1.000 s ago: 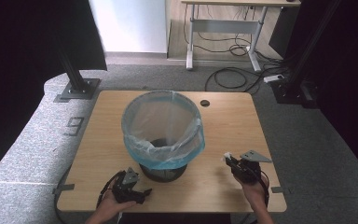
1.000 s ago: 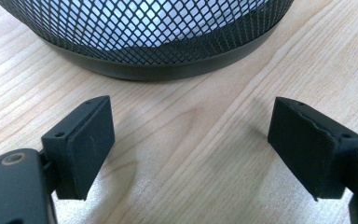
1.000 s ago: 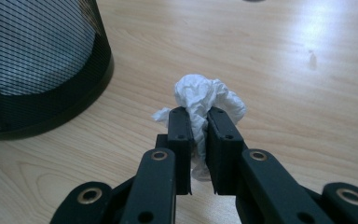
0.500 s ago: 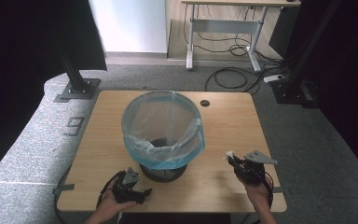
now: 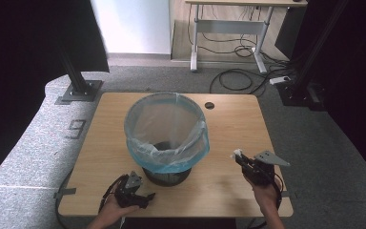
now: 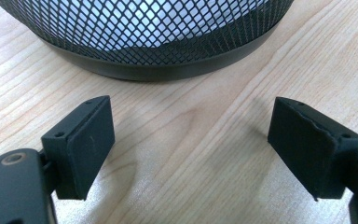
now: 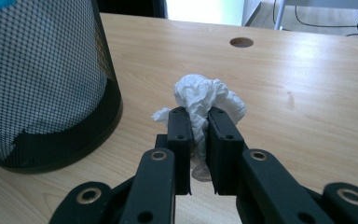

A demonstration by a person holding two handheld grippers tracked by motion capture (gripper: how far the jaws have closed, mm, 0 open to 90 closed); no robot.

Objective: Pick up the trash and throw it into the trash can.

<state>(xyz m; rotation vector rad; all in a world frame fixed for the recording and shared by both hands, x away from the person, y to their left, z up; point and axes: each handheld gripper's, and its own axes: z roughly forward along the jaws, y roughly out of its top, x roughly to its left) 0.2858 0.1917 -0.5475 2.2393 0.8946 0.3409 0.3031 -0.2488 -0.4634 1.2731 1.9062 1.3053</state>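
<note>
Crumpled white paper (image 7: 204, 99) sits clenched between the jaws of the right gripper (image 7: 199, 140), bulging out above the pads near the centre of the right gripper view. In the high view that same right gripper (image 5: 240, 157) is at the lower right of the wooden table (image 5: 233, 124), held by a hand (image 5: 266, 195) coming in from the bottom edge, with the paper a small white speck at the jaw tips. A black mesh wastebasket (image 5: 167, 136) lined with a blue-rimmed clear bag (image 5: 145, 152) stands in the middle of the frame. The left gripper (image 5: 145, 195) rests at lower left, just beside the basket's base. In the left gripper view its jaws are spread wide apart over bare wood, released, with the mesh basket (image 6: 163, 37) across the top. A round cable hole (image 5: 209, 105) lies in the tabletop, upper right of the basket.
</note>
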